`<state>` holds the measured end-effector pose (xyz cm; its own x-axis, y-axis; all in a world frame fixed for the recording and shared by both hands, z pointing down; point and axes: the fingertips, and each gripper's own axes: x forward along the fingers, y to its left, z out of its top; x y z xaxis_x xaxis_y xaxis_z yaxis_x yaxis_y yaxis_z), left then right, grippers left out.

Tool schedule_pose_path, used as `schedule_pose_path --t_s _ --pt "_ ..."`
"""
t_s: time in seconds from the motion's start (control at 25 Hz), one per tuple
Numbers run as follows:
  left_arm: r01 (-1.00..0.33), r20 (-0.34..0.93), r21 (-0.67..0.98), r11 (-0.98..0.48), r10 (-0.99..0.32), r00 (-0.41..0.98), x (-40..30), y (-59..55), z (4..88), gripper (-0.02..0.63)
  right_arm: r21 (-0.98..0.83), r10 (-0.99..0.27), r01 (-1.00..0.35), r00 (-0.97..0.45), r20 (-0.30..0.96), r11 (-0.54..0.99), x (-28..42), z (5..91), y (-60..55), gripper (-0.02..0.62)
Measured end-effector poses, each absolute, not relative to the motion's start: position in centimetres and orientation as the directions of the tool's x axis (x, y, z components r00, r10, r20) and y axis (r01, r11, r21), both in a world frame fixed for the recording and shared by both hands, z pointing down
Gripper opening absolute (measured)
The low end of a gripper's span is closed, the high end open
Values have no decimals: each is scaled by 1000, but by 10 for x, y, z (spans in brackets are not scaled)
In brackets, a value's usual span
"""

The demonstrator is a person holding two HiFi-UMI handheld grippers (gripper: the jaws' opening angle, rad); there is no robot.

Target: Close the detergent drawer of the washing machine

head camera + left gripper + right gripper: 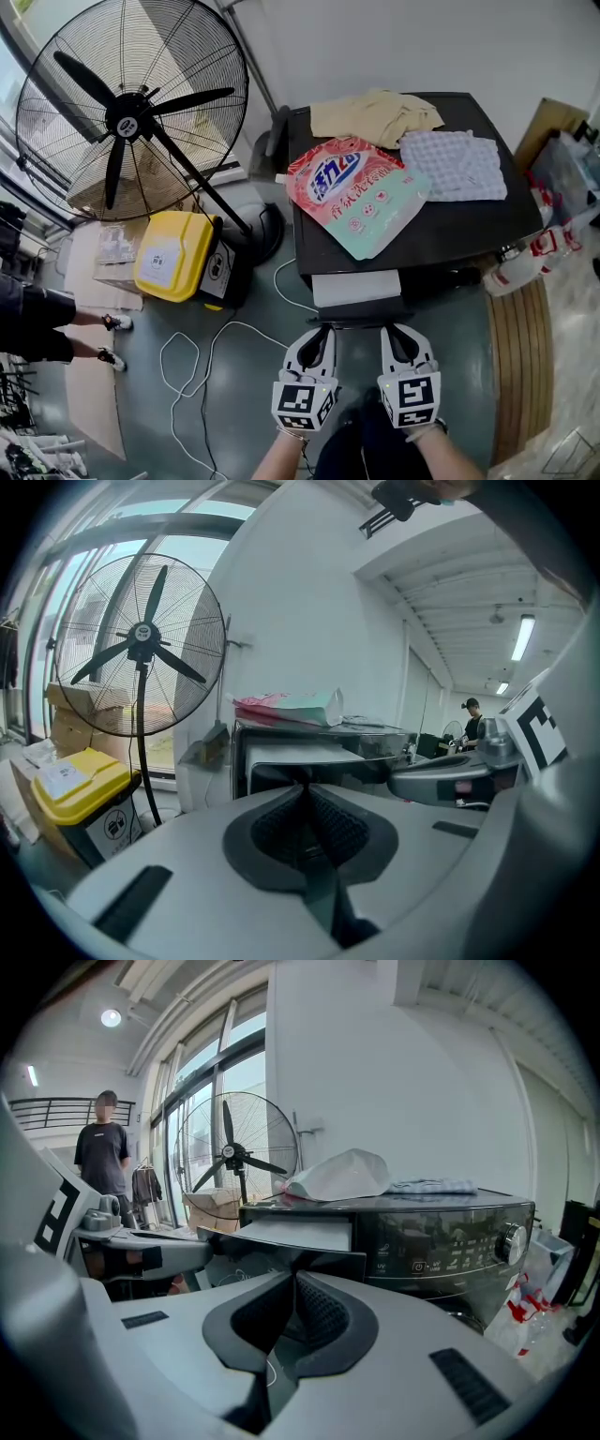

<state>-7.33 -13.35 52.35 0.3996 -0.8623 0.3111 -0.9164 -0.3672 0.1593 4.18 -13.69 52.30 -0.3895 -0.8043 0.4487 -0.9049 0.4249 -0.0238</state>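
**Gloss, matt and weave**

The washing machine (pixel 441 234) has a glossy black top; its detergent drawer (pixel 356 286) is matt white plastic; the detergent pouch (pixel 356 192) is shiny printed film; a beige cloth (pixel 375 114) looks soft and crumpled, a checked cloth (pixel 455 164) woven; the fan (pixel 131 108) has a thin wire grille; the left gripper (pixel 322 330) and right gripper (pixel 394 330) are smooth matt grey plastic with ribbed black pads (pixel 323 1312).

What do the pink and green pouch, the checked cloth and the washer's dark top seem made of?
Pink and green pouch: likely flexible plastic film, glossy, with highlights and soft creases.
Grey checked cloth: woven fabric, matte, slightly rumpled.
Washing machine's dark top: probably hard plastic or coated metal, smooth, faintly reflective.
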Motion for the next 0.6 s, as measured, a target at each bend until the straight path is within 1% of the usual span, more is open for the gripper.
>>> schedule_pose_path --t_s 0.6 --pt "-917 301 153 -369 -866 399 -76 -156 521 28 -25 -814 -906 -390 431 422 39 518 -160 31"
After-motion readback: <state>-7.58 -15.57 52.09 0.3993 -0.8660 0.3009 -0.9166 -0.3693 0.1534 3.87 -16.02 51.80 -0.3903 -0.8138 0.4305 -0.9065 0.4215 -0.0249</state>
